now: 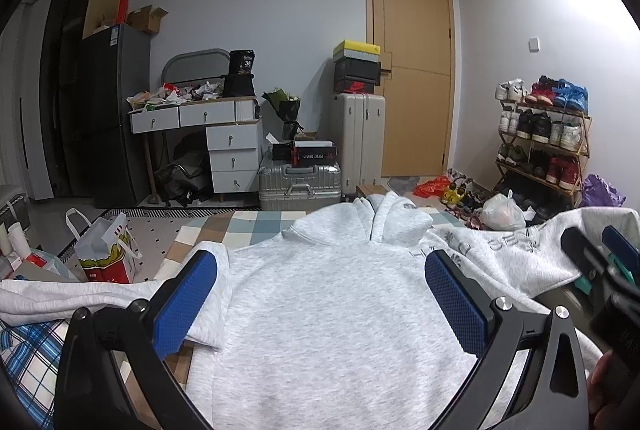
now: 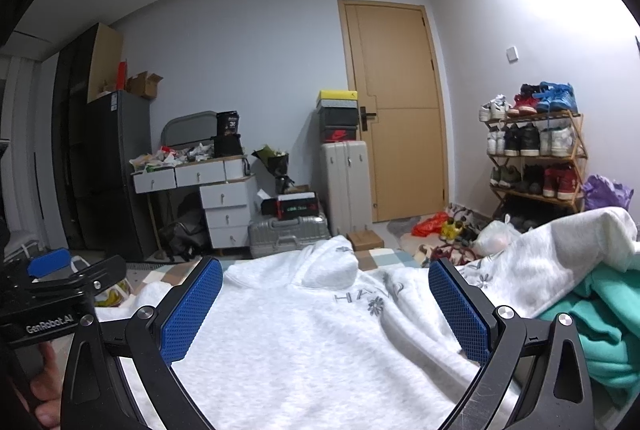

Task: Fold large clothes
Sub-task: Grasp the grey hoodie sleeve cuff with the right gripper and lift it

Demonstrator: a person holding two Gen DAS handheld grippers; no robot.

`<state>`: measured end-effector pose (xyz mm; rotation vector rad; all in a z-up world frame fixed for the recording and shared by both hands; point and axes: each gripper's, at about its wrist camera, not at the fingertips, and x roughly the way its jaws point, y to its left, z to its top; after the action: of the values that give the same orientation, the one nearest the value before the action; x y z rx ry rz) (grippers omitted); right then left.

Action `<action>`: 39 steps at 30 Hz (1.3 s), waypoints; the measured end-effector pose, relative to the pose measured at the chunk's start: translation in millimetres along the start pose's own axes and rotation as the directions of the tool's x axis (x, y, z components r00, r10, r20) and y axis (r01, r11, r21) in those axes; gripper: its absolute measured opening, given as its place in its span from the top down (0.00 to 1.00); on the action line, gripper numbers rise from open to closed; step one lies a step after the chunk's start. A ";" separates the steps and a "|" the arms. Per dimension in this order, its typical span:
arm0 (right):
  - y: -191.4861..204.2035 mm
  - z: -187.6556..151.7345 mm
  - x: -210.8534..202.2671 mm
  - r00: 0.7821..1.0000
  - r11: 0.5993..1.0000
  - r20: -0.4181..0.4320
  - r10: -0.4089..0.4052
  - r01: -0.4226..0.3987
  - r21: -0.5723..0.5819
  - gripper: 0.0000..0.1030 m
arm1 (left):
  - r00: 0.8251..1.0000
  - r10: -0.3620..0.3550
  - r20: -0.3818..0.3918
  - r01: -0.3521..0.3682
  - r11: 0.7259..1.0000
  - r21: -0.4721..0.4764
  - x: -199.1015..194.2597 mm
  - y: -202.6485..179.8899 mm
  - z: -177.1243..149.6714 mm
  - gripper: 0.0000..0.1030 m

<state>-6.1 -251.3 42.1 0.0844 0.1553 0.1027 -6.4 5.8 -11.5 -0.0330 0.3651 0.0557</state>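
A light heather-grey fleece hoodie point(image 1: 332, 306) lies back-up on a checked blue, tan and cream bedcover point(image 1: 240, 226), its hood point(image 1: 384, 218) pointing toward the far tan wooden door point(image 1: 412, 69). The left gripper point(image 1: 320, 306), black-framed with blue dimpled rubber pads point(image 1: 184, 298), hovers over the body of the garment with its jaws spread wide and nothing between them. The right gripper point(image 2: 326, 310) hangs likewise over the right half of the hoodie, jaws wide apart and empty.

One sleeve point(image 1: 516, 250), printed with pale grey letters and small flower motifs, is thrown out to the right; the other sleeve point(image 1: 60, 300) trails off to the left, over a blue plaid cloth point(image 1: 28, 354). A teal garment point(image 2: 600, 322) sits bunched just beside the right sleeve.

The step in hand appears to be the first fold, bringing a sleeve across the back. It would likely go best with each gripper pinching one layer near a cuff and a shoulder seam, lifting low and laying the sleeve flat along the body so the thick knit does not ruck. The fleece looks soft, heavy and slightly napped, so it should drape without springing back, but its bulk may hold creases where it already ripples near the right shoulder; smoothing that area first seems wise.

Beyond the bed stand a ribbed silver metal suitcase point(image 1: 300, 181) and a slatted wooden shoe rack point(image 1: 544, 145).
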 end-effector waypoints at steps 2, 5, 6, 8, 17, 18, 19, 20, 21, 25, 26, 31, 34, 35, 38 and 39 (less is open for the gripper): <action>-9.4 1.5 2.5 1.000 0.999 -0.007 0.017 -0.017 0.040 0.00 | 1.000 -0.004 -0.020 0.004 1.000 0.009 4.2 -2.1 -2.8 0.01; -36.4 9.3 7.6 0.997 0.993 -0.063 0.040 -0.032 0.110 0.00 | 0.998 -0.024 -0.061 0.025 0.999 0.022 9.2 -5.8 -7.6 0.01; -50.8 11.3 7.3 0.996 0.989 -0.079 0.043 -0.032 0.143 0.00 | 0.997 -0.034 -0.075 0.036 0.999 0.027 10.2 -7.3 -8.8 0.01; -82.4 14.8 6.1 0.992 0.978 -0.117 0.047 -0.022 0.206 0.00 | 0.994 -0.054 -0.095 0.057 0.998 0.033 9.4 -9.0 -10.1 0.01; -277.2 11.4 -23.2 0.953 0.726 -0.296 0.063 0.160 0.669 0.00 | 0.991 -0.082 -0.103 0.088 0.995 0.048 5.0 -17.6 -7.0 0.01; -291.7 9.6 -24.5 0.950 0.697 -0.308 0.055 0.185 0.693 0.00 | 0.991 -0.082 -0.105 0.088 0.995 0.049 6.3 -18.7 -6.8 0.01; -306.7 8.6 -26.2 0.947 0.666 -0.317 0.042 0.210 0.716 0.00 | 0.991 -0.082 -0.106 0.088 0.995 0.051 7.1 -19.1 -7.4 0.01; -316.2 8.1 -29.4 0.949 0.638 -0.315 0.027 0.226 0.736 0.00 | 0.991 -0.080 -0.109 0.086 0.995 0.054 7.5 -19.7 -7.7 0.01; -326.0 8.8 -34.1 0.952 0.613 -0.305 0.003 0.239 0.753 0.00 | 0.991 -0.079 -0.110 0.086 0.995 0.056 7.9 -20.3 -8.5 0.01; -346.7 8.7 -26.0 0.945 0.567 -0.327 -0.026 0.284 0.774 0.00 | 0.990 -0.076 -0.118 0.083 0.995 0.060 9.1 -20.7 -9.5 0.01; -350.8 8.6 -22.6 0.939 0.553 -0.342 -0.040 0.306 0.775 0.03 | 0.990 -0.075 -0.119 0.083 0.995 0.059 9.3 -20.7 -9.6 0.01; -369.5 20.1 -4.2 0.878 0.556 -0.458 -0.142 0.454 0.697 0.78 | 0.990 -0.069 -0.125 0.077 0.995 0.058 10.9 -19.6 -10.9 0.01; -378.5 46.8 -4.6 0.845 0.616 -0.464 -0.267 0.520 0.591 0.87 | 0.989 -0.064 -0.131 0.073 0.995 0.065 12.6 -20.0 -12.9 0.01; -380.0 59.1 -4.7 0.836 0.641 -0.454 -0.310 0.536 0.550 0.88 | 0.989 -0.063 -0.134 0.072 0.995 0.067 13.3 -20.3 -13.6 0.01; -382.4 107.6 4.9 0.755 0.715 -0.447 -0.480 0.632 0.299 0.90 | 0.989 -0.054 -0.138 0.066 0.995 0.078 14.8 -21.0 -15.5 0.01; -379.4 116.2 10.4 0.730 0.720 -0.447 -0.517 0.653 0.235 0.90 | 0.989 -0.051 -0.137 0.063 0.995 0.082 15.0 -20.8 -16.4 0.01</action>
<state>58.8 -635.1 120.1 0.4041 0.5609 -0.5803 3.0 -14.9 -31.7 0.0384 0.5011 -0.0189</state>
